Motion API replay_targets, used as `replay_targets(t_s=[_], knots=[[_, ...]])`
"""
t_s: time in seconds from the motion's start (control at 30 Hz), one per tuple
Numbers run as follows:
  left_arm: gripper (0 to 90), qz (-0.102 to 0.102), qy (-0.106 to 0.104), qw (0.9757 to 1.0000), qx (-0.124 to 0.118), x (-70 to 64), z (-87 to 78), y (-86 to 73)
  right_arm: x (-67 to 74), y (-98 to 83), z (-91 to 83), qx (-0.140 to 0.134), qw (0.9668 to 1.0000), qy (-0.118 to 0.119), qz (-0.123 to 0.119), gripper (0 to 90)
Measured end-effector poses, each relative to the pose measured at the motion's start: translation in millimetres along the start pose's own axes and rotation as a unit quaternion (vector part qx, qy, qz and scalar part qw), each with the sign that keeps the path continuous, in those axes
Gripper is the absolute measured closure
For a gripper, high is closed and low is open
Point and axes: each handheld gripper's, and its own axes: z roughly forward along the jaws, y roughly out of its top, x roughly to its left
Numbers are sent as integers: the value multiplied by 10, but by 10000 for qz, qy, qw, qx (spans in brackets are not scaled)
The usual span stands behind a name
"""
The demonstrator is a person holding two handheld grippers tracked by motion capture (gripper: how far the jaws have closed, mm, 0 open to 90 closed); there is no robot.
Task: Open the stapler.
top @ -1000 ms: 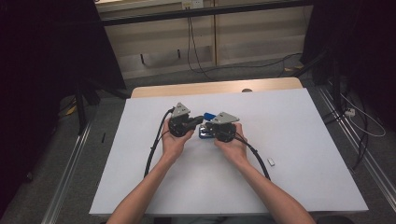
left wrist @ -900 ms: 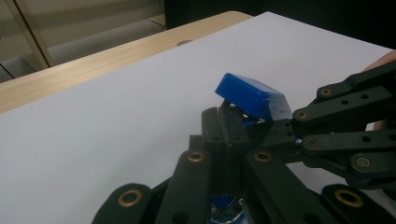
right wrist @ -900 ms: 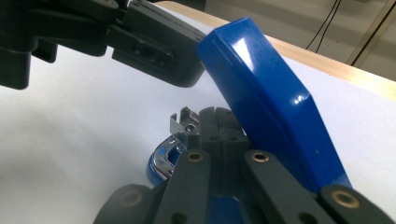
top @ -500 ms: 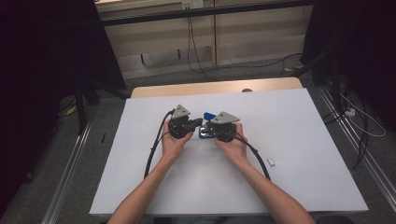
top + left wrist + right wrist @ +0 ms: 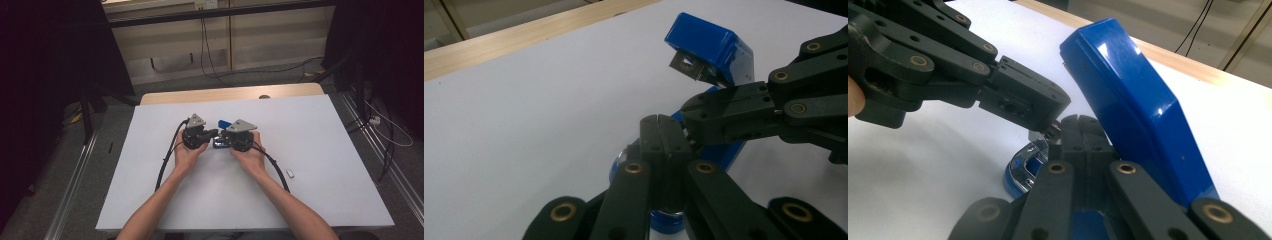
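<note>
Blue glossy plastic stapler (image 5: pixel 221 133) sits mid-frame on the white table (image 5: pixel 320 150), lid hinged up. Left gripper (image 5: pixel 664 131) and right gripper (image 5: pixel 1079 131) both have jaws shut, tips meeting at the chrome base. It looks stiff, fairly light and slick, so take hold of the metal rail, not the shiny lid.

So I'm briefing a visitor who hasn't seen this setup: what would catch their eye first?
The blue stapler, its top swung open and tilted up, at the middle of the white table. The left gripper and right gripper meet over it, jaws shut. A small white piece lies apart, to the right.
</note>
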Motion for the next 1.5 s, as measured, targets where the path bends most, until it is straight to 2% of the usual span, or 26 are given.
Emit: replay_targets(t_s=[0.3,0.6,0.63,0.73,1.03,1.1,1.2,1.27,1.5], knots=[[900,125,36,9999,42,0,2,-16,4,-1,-1,12,10000,10,7,900],[900,96,48,9999,45,9,12,-59,16,-6,14,27,10000,8,22,900],[900,162,74,9998,99,13,17,-66,19,-7,15,31,10000,3,26,900],[900,81,53,9999,65,16,20,-85,22,-7,19,21,10000,12,39,900],[900,146,74,9999,45,13,18,-89,50,49,45,-79,9999,-18,61,900],[900,78,45,9999,53,14,19,-91,41,82,41,-108,9999,-36,78,900],[900,126,-8,9999,32,28,19,-94,41,96,41,-101,9999,-56,58,900],[900,56,-3,10000,36,35,20,-93,40,96,39,-108,9999,-55,59,900],[900,144,8,9999,41,27,20,-91,10,115,4,-168,9997,-118,90,900]])
